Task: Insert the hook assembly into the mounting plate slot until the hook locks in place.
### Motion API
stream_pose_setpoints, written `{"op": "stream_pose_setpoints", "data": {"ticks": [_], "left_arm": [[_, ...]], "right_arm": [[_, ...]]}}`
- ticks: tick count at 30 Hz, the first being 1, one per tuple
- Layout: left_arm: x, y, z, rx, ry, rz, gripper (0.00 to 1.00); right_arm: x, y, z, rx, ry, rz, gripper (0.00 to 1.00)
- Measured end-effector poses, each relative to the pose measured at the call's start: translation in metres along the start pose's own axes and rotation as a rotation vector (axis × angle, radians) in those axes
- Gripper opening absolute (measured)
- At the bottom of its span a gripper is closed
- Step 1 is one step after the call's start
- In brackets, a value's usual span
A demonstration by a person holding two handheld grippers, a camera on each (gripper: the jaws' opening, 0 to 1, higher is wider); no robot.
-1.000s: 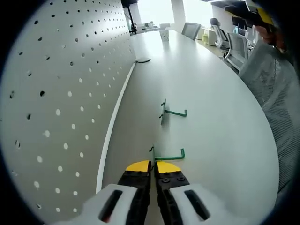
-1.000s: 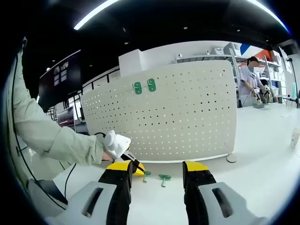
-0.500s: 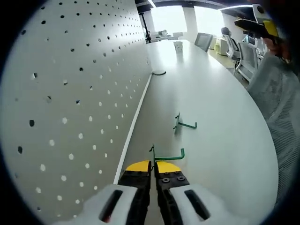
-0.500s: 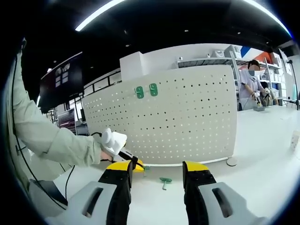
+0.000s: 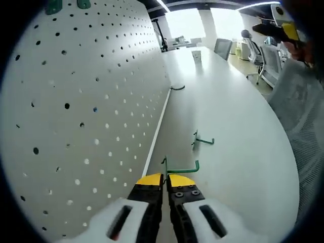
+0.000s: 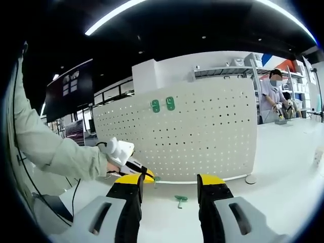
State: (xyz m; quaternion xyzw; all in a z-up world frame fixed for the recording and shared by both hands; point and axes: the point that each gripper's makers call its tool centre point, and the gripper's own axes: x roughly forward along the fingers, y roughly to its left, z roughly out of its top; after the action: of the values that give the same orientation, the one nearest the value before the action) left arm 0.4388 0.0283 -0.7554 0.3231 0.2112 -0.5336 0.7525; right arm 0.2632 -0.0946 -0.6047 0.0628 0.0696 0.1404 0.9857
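1. Hook (image 5: 179, 167): in the left gripper view a thin green wire hook with a bent tip sits directly above the left gripper (image 5: 165, 181), at about 6 o'clock in the picture. Its small flat plate end stands at the yellow jaw tips.
2. Left gripper jaws are narrow, pressed together on the hook's base; the pads are yellow, the fingers black, the body white plastic.
3. A second green hook (image 5: 202, 140) lies flat on the smooth white table (image 5: 228, 116), just past the held one toward 1 o'clock and apart from it.
4. White pegboard (image 5: 86, 111), matte and drilled with rows of round holes, fills the 9 o'clock side; two green mounting plates (image 5: 68, 6) show at its top edge near 11 o'clock.
5. In the right gripper view the right gripper (image 6: 169, 182) stands at 6 o'clock with its yellow-tipped jaws wide apart and nothing between them.
6. Beyond them the pegboard (image 6: 202, 136) stands upright, and the two small green rounded mounting plates (image 6: 163, 105) sit side by side at 12 o'clock from the jaws.
7. At 9 o'clock a pale green sleeve (image 6: 45, 147) leads to the left gripper (image 6: 144, 175), whose tip holds a hook close to the board's foot.
8. The loose hook (image 6: 179, 200) lies on the table between the right jaws.
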Motion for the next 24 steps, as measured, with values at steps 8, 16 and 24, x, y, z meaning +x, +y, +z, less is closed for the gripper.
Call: {"op": "stream_pose_setpoints", "data": {"ticks": [8,16,24], "left_arm": [[-0.018,0.001,0.014,0.015,-0.032,0.040,0.04],[-0.037,-0.005,0.030,0.034,-0.073,0.070,0.04],[-0.058,-0.023,0.047,0.034,-0.143,0.100,0.04]], "right_arm": [[-0.006,0.007,0.009,-0.010,-0.022,0.009,0.41],[-0.009,0.014,0.016,-0.015,-0.044,0.024,0.41],[-0.015,0.017,0.024,-0.003,-0.071,0.032,0.41]]}}
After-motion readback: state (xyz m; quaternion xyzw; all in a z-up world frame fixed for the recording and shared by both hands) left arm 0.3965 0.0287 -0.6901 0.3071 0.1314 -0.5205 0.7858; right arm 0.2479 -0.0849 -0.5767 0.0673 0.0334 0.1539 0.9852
